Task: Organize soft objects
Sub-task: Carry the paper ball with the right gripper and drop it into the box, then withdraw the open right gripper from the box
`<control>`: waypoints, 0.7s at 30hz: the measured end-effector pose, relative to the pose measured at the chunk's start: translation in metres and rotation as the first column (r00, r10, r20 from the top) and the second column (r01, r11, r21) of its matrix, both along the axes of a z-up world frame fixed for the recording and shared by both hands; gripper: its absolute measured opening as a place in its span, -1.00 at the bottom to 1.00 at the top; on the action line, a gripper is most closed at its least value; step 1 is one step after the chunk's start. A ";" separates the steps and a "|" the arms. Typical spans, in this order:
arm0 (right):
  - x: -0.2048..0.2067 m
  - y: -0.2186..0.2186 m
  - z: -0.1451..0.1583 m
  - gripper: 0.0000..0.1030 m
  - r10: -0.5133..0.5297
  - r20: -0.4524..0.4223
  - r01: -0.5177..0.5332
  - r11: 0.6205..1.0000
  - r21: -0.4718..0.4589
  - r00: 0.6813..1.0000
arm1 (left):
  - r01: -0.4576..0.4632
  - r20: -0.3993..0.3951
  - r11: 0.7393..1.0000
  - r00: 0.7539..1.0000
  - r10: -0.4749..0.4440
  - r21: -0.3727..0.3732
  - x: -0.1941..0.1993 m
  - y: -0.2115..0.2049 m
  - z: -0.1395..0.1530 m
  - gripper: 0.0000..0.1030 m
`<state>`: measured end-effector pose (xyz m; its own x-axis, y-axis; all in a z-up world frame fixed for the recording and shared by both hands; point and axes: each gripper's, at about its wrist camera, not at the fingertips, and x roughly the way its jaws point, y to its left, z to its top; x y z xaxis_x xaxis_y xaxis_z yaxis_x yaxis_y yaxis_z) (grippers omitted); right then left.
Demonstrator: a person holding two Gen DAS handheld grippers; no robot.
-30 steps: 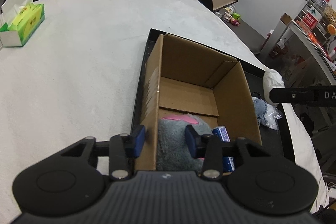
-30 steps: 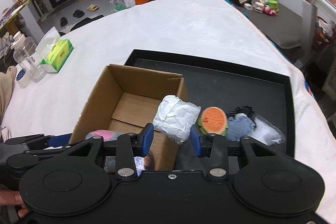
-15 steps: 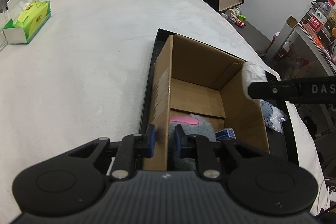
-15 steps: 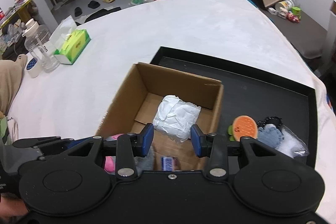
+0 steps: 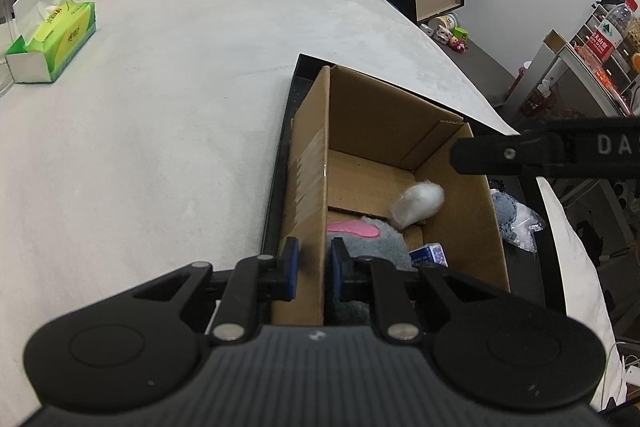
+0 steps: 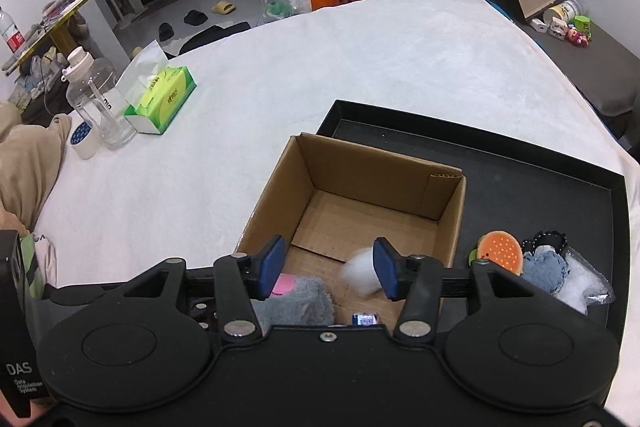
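Boxed white wad (image 6: 360,273) between right tool (image 6: 329,267) fingers

White-covered table (image 6: 360,67) bears black tray (image 6: 520,155), tissue box (image 6: 162,99) (green), bottle (image 6: 96,107), tape roll (image 6: 84,139).

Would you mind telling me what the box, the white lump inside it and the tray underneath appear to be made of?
The box looks like plain brown corrugated cardboard: matte, with fluting visible at a corner edge. The white lump seems to be fluffy stuffing or cotton in a thin clear wrap, though motion blur leaves that open. The tray is black with a raised rim, probably plastic or coated metal.
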<state>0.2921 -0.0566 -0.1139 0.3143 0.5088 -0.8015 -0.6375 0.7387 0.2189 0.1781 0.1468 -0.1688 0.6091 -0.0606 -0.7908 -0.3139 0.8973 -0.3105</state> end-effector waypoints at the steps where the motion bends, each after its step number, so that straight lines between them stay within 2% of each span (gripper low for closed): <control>1: 0.000 -0.002 0.001 -0.04 -0.003 0.001 0.003 1.000 -0.001 1.000 | 0.000 -0.001 1.000 1.000 0.000 0.001 0.000 0.000 0.000 -0.70; 5: -0.001 -0.016 0.004 -0.03 -0.015 0.009 0.015 1.000 0.005 1.000 | 0.003 -0.008 1.000 1.000 -0.003 0.010 0.002 -0.002 0.001 -0.69; 11: 0.005 -0.053 0.003 0.03 -0.088 0.017 0.088 0.996 -0.014 0.996 | 0.015 -0.017 0.999 1.000 -0.014 0.042 0.005 -0.008 0.006 -0.68; 16: 0.012 -0.081 -0.004 0.10 -0.152 0.015 0.152 0.988 -0.029 0.988 | 0.019 -0.031 0.998 0.999 -0.018 0.051 0.008 -0.012 0.010 -0.58; 21: 0.015 -0.100 -0.015 0.16 -0.188 0.002 0.188 0.982 -0.032 0.982 | 0.024 -0.035 0.996 0.999 -0.021 0.090 0.013 -0.019 0.015 0.06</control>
<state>0.3074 -0.1563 -0.1285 0.4010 0.4150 -0.8167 -0.4863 0.8520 0.1942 0.1908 0.1277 -0.1537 0.5807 -0.0011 -0.8141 -0.3022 0.9283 -0.2168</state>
